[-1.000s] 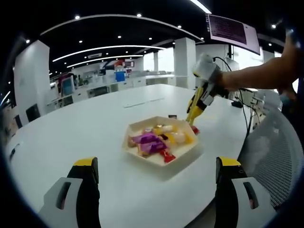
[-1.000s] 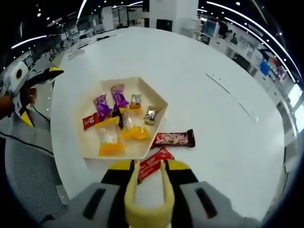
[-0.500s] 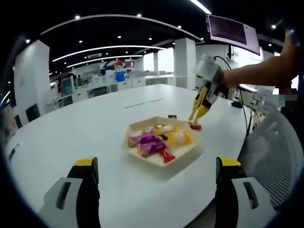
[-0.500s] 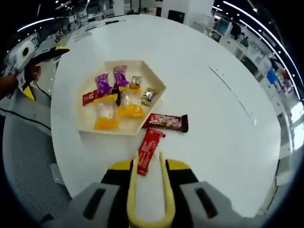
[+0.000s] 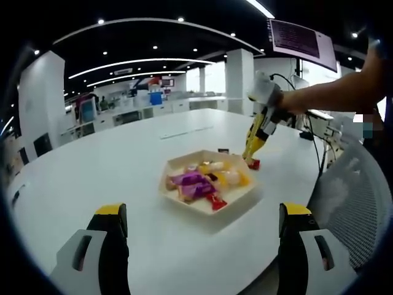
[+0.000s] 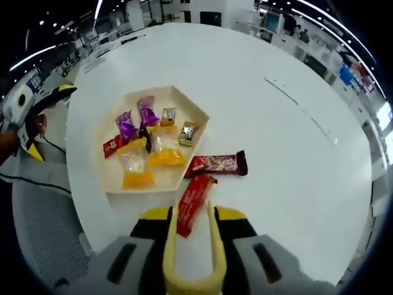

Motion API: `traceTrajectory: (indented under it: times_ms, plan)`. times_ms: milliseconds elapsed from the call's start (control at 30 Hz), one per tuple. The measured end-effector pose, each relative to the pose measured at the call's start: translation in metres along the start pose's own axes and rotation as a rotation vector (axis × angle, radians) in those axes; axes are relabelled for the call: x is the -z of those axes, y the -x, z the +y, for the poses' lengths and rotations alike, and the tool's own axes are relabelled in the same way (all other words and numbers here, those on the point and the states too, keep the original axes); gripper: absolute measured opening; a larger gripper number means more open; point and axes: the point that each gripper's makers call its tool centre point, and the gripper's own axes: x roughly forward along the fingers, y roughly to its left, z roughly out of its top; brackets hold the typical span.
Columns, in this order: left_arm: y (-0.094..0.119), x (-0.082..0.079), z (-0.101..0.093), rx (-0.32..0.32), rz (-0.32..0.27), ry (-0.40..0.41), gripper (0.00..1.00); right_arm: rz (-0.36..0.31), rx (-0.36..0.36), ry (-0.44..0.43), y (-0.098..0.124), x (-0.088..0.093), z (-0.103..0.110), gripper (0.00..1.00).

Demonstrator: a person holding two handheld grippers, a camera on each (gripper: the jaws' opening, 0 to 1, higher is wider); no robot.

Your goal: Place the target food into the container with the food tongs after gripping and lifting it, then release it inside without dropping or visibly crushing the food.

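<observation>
Right gripper (image 6: pixel 191 212): yellow tongs (image 6: pixel 190 258) straddle red snack bar (image 6: pixel 192 195), contact unclear, on worktop (image 6: pixel 295 110) beside container (image 6: pixel 196 114). Left gripper (image 5: pixel 199 224): jaws open, empty, near worktop's edge.

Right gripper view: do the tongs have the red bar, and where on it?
Not yet. The tongs straddle the near end of the red bar, open, with the bar flat on the table.

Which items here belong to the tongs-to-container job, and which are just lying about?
Job: yellow tongs, red snack bar between their tips, hexagonal tray, right gripper.
Lying about: dark red bar, mesh chair, idle left gripper.
</observation>
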Motion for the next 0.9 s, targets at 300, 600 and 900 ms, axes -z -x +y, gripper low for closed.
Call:
traceTrajectory:
  times_ms: [300,600,900]
  plan:
    - [-0.0007,0.0005,-0.0014,0.006,0.004,-0.002,1.0,0.006,-0.009,-0.013,-0.0026,0.0,0.0031,0.24]
    - [-0.0015,0.0017,-0.0029,0.014,0.009,-0.004,1.0,-0.002,-0.002,0.005,-0.0026,-0.0008,0.0042,0.25]
    - [-0.0013,0.0024,-0.0039,0.015,0.016,-0.003,0.99,-0.004,0.012,0.02,-0.0031,-0.0007,0.0039,0.25]
